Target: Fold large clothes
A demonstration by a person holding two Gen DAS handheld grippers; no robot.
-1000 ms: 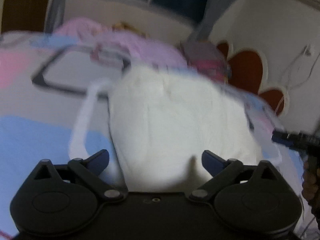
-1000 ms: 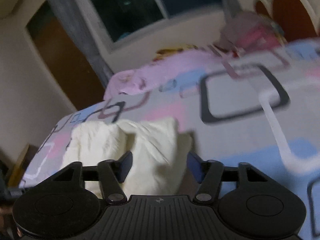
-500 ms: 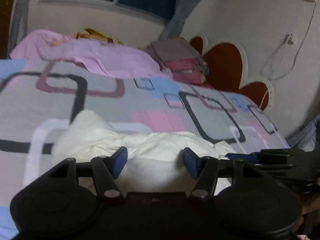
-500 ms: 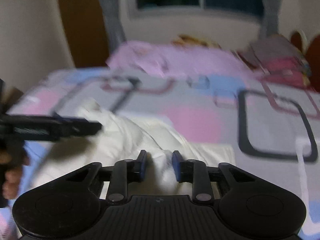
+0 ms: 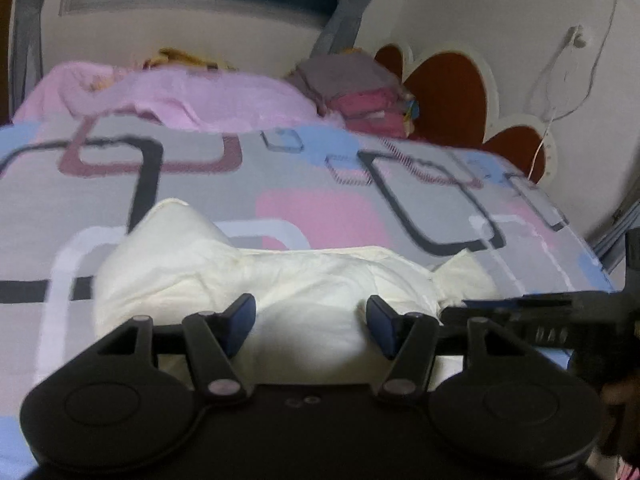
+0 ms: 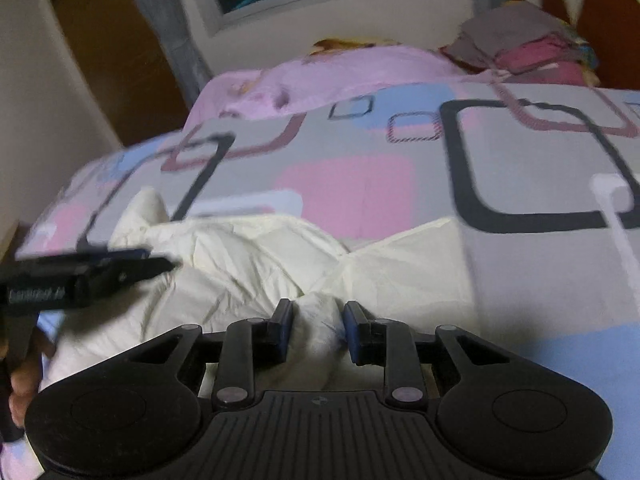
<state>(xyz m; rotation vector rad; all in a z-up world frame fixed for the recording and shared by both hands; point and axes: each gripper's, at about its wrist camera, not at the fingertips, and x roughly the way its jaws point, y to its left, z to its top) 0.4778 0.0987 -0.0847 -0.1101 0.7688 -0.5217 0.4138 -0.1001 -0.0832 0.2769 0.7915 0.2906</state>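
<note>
A cream-white garment (image 5: 192, 264) lies bunched and wrinkled on the patterned bed cover (image 5: 320, 216). My left gripper (image 5: 310, 322) sits at its near edge. A thick bulge of cloth fills the gap between its blue pads, which press on it. My right gripper (image 6: 316, 330) is shut on a narrower fold of the same garment (image 6: 248, 256), further right. Each gripper shows in the other's view: the right one's black fingers (image 5: 500, 312) at the right edge, the left one's fingers (image 6: 92, 272) at the left, with part of a hand below.
A pink blanket (image 5: 192, 96) lies across the far side of the bed. A stack of folded clothes (image 5: 360, 92) sits beside a heart-shaped headboard (image 5: 452, 88). A cable (image 5: 560, 80) hangs on the right wall. A brown door (image 6: 108, 40) stands left of the window.
The garment, large and blurred before the left camera a second ago, now lies bunched on the bed. Both grippers' jaws have narrowed onto its cloth, and both views have swung and steadied.
</note>
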